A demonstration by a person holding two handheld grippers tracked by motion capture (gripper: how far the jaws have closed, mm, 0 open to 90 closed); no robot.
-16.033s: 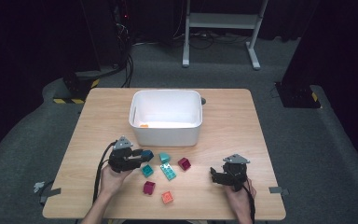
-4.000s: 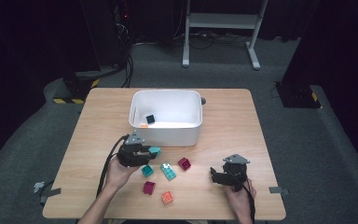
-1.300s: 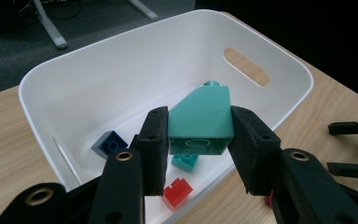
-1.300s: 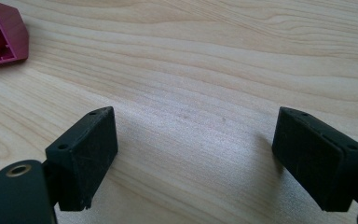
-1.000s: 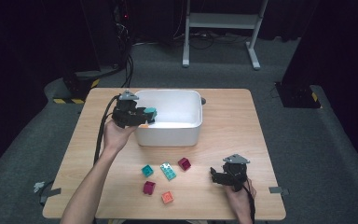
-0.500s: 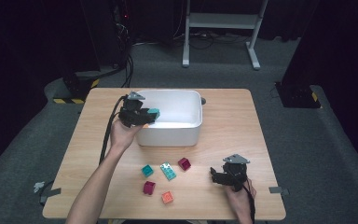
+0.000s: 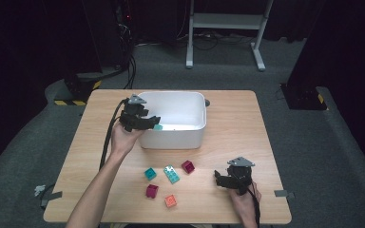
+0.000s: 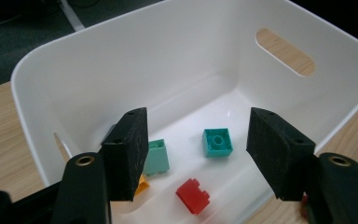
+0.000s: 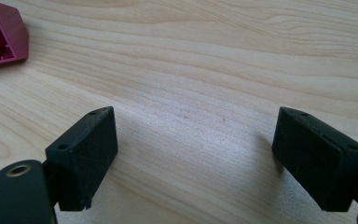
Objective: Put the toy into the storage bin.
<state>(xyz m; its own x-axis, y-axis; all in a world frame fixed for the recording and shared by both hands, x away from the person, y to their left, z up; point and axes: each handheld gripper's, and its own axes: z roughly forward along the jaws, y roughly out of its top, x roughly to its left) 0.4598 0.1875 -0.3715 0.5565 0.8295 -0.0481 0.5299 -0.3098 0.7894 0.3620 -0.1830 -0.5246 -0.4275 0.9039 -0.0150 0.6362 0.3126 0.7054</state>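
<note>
- Left tongs (image 8: 193,154): jaws apart and just opening, nothing between them; teal brick (image 8: 217,142) lies below in the white bin (image 8: 74,74).
- Brick looks light, rigid, slippery: grip flat sides.
- Right tongs (image 9: 196,154): apart, over bare bench (image 9: 214,70).

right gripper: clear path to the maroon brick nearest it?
Probably yes. The right gripper rests on the table, jaws open and empty, facing the maroon brick. Bare wood lies between them; the left gripper is over the bin.
</note>
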